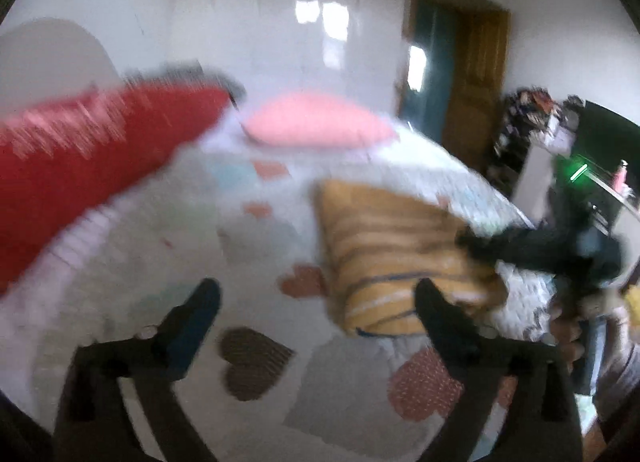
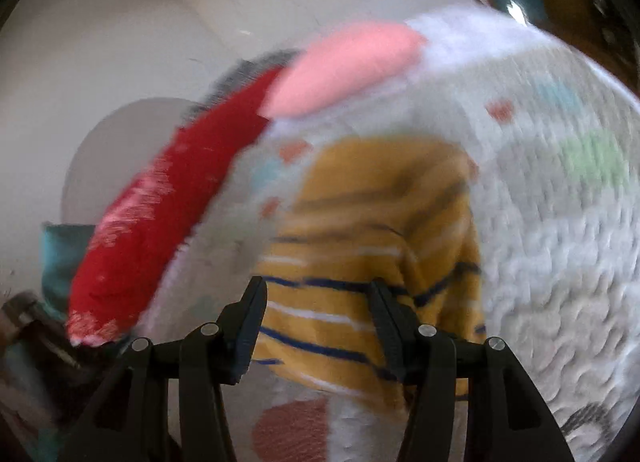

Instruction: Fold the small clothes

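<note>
Both grippers hover over the bed, jaws spread wide and gripping nothing. Between the fingers of the right gripper point(image 2: 316, 298) lies the yellow striped garment point(image 2: 372, 246), bunched on the white quilt point(image 2: 560, 262) (everything is smeared by blur, so I cannot tell whether the tips touch the cloth). From the left gripper point(image 1: 316, 302) the same garment point(image 1: 392, 258) sits toward the bed's right edge, with the right gripper point(image 1: 476, 244) at its far side. Along the left edge runs a red blanket point(image 1: 88, 158); farther back rests a pink pillow point(image 1: 316, 122), then a wooden door point(image 1: 476, 82).
</note>
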Tool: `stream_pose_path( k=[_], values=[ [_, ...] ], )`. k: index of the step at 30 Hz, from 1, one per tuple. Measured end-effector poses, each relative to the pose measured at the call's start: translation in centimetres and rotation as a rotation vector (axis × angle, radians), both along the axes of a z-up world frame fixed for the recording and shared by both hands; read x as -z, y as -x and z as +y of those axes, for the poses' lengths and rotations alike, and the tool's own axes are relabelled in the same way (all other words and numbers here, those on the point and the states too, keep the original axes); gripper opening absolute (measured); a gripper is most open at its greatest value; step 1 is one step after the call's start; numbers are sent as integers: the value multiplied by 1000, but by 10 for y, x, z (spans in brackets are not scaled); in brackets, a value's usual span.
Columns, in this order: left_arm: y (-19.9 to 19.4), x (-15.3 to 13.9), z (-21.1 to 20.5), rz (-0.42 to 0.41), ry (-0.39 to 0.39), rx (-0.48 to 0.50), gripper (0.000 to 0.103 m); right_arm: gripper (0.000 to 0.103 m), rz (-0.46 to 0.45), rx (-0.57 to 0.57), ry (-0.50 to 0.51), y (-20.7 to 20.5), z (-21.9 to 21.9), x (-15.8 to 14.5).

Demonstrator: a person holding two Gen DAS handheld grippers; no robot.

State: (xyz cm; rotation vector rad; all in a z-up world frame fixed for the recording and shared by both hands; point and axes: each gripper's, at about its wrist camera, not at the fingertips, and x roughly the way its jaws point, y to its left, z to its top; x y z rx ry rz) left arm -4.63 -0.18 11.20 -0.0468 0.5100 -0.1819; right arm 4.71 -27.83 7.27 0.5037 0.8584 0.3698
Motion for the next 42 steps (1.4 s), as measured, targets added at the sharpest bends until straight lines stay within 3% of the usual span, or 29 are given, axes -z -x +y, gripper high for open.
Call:
stream_pose_path(
  k=[2,4,9,13,17,21,26,31,42],
  values=[
    [22,-13,5,-90,-24,-33,103,38,59,74,10,-3,-11,21],
    [40,-22,7,-132,-50,-52,103,38,45,108,-23,9,-18,16],
    [71,-26,19,-132,15,6,103,64,-97,177,96,83,-1,-23],
    [88,-17,13,-104,57,-11,103,68,-137,231,89,131,3,-27],
    [95,-13,6,-72,49,-6,103,71,-131,288,63,168,-2,-17],
    [96,-5,-8,-20,41,10,103,72,-106,327,115,177,-7,-7],
    [87,16,-36,77,-70,43,103,74,-114,363,169,186,-10,-3],
    [89,31,-49,108,-111,77,103,76,-101,359,236,183,-1,3],
    [83,43,-39,157,-85,82,103,79,-96,324,309,179,18,11]
  ],
)
